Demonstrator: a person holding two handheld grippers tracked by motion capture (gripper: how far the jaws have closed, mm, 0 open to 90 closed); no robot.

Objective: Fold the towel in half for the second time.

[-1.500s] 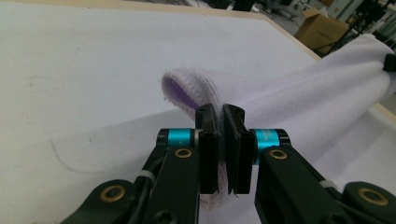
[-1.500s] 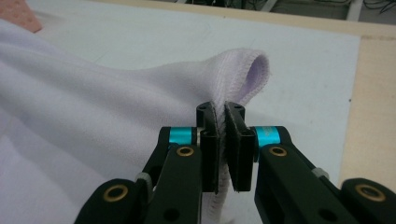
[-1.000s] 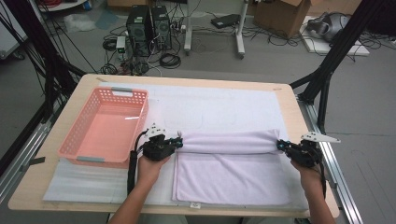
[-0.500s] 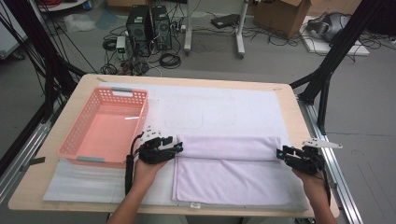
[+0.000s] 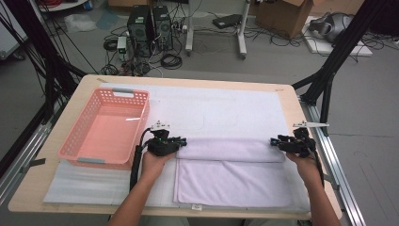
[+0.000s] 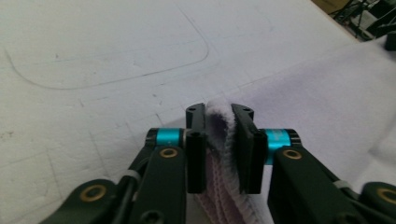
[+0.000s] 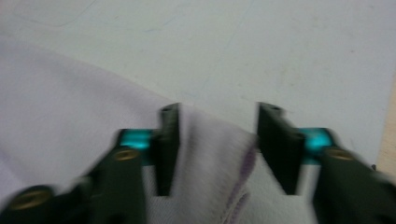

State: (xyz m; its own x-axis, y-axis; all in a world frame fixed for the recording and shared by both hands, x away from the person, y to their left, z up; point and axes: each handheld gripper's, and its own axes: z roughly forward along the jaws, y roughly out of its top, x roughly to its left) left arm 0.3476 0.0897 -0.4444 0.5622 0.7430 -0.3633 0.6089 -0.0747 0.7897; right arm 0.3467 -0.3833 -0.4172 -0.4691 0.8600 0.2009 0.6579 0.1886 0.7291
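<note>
Two grippers work one lilac towel [image 5: 235, 176] that lies on the white mat [image 5: 226, 110] at the near middle of the desk [image 5: 291, 101], its far part folded over toward the person into a thick band. The left gripper [image 5: 181, 141] sits at the left end of that fold; in the left gripper view its fingers [image 6: 196, 140] pinch the doubled towel edge tight. The right gripper [image 5: 275, 141] sits at the fold's right end; in the right gripper view, which is blurred, its fingers [image 7: 169, 135] stand spread, with the towel corner loose between them. A pink basket [image 5: 75, 146] stands just left of the left gripper
</note>
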